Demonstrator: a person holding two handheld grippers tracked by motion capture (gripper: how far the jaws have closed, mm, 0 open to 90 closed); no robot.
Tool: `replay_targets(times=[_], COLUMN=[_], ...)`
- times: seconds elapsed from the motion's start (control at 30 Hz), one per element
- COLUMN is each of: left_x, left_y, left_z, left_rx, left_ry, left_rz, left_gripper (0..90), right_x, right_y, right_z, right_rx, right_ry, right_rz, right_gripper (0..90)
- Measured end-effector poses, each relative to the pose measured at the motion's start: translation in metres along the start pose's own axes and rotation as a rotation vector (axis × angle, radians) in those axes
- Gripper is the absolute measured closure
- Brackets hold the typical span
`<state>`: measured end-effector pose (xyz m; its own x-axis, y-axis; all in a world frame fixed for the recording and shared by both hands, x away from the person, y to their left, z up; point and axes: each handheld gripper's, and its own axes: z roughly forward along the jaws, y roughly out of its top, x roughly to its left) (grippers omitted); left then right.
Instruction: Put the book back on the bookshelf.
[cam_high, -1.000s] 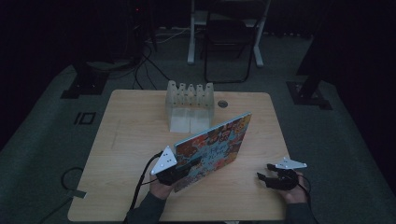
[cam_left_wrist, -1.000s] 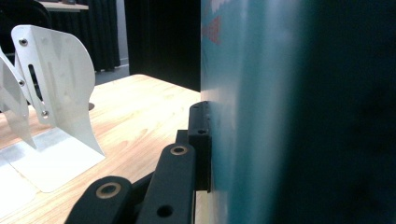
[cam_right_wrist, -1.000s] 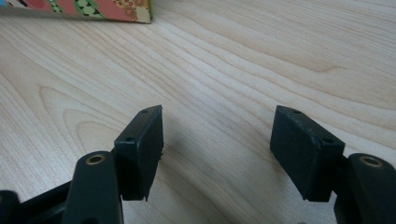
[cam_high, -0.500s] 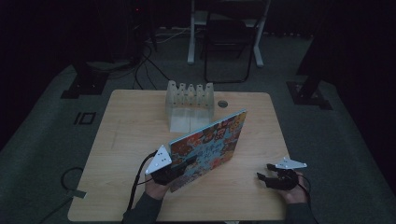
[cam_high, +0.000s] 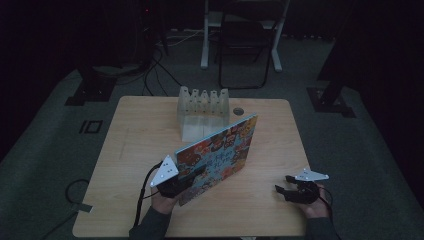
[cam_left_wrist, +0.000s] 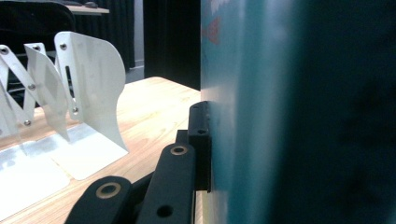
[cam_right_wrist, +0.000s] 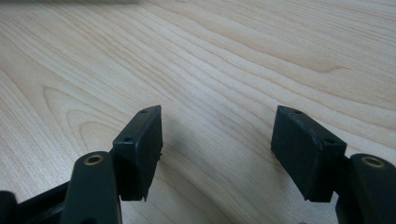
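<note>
Nothing here can really be read. The book (cam_high: 218, 151) has a busy, colourful cover with pale lettering across it, but from the high view it is too small and dim to make out. In the left gripper view a scrap of white lettering, perhaps, sits at the cover's top edge, cut off and blurred.

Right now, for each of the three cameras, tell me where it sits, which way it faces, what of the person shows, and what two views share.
High view: above the person's side, looking forward and down on the light wooden table; both forearms enter from below, left gripper clamping the colourful picture book, right gripper open.
Left gripper view: rides the left gripper, facing the book's teal cover and the white accordion file rack.
Right gripper view: faces bare tabletop between spread fingers.
Shared: book and rack appear in high and left views.
</note>
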<state>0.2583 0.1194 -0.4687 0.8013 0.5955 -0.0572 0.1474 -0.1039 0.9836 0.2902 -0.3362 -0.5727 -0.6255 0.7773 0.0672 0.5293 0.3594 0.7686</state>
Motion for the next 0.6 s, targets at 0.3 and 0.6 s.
replay_targets(times=[0.3, 0.6], left_x=[0.003, 0.005], left_y=[0.001, 0.001], left_z=[-0.006, -0.011], left_rx=[-0.014, -0.012], left_ry=[0.039, 0.062], left_rz=[-0.013, -0.021], left_gripper=[81.3, 81.3], right_x=[-0.001, 0.000], right_y=[0.000, 0.000], right_z=[0.000, 0.000], right_rx=[-0.003, -0.002], right_ry=[0.004, 0.006], right_rz=[0.005, 0.004], right_gripper=[32.8, 32.8])
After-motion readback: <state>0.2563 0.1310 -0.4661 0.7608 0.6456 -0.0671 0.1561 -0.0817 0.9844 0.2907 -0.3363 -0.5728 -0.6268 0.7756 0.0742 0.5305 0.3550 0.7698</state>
